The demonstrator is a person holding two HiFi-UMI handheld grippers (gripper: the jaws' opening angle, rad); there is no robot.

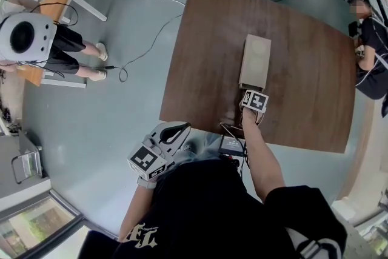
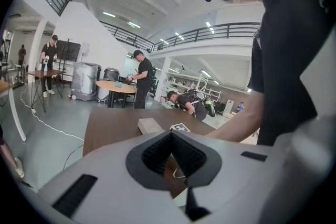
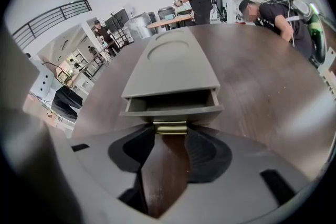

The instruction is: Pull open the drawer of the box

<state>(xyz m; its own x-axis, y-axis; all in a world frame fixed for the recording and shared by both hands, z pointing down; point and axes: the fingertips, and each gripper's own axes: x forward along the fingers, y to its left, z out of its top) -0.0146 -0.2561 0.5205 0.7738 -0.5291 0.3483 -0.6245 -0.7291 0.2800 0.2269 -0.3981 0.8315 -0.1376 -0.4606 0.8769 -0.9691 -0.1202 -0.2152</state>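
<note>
Our brown table (image 1: 200,39) has its near edge just in front of us and its far edge well beyond the box (image 1: 255,60), with bare wood wide open to the left and right of the box and a shorter strip between the drawer front and the near edge. The box lies near the middle of the table, its long side running away from us and its drawer end turned toward us. It is a plain grey-beige box with a shallow round recess in its flat top. Its drawer (image 3: 170,110) stands a little way out, showing a dark slot behind its front panel, and a small brass handle (image 3: 169,127) sits low on the middle of that panel. Our right gripper (image 3: 169,134) points steeply down at the drawer front, its jaws set fairly wide and closed on the two ends of the brass handle, with bare wood showing between them below it. Our left gripper (image 2: 170,134) hangs off the table's near left corner, over the grey floor (image 1: 109,112), its jaw tips together and nothing between them. A small dark device (image 1: 232,145) with a thin wire lies at the near edge beside our right arm. A person (image 1: 370,39) crouches at the table's right edge, another sits off to the left, and a cable (image 1: 145,45) trails across the floor toward the table's left side.
</note>
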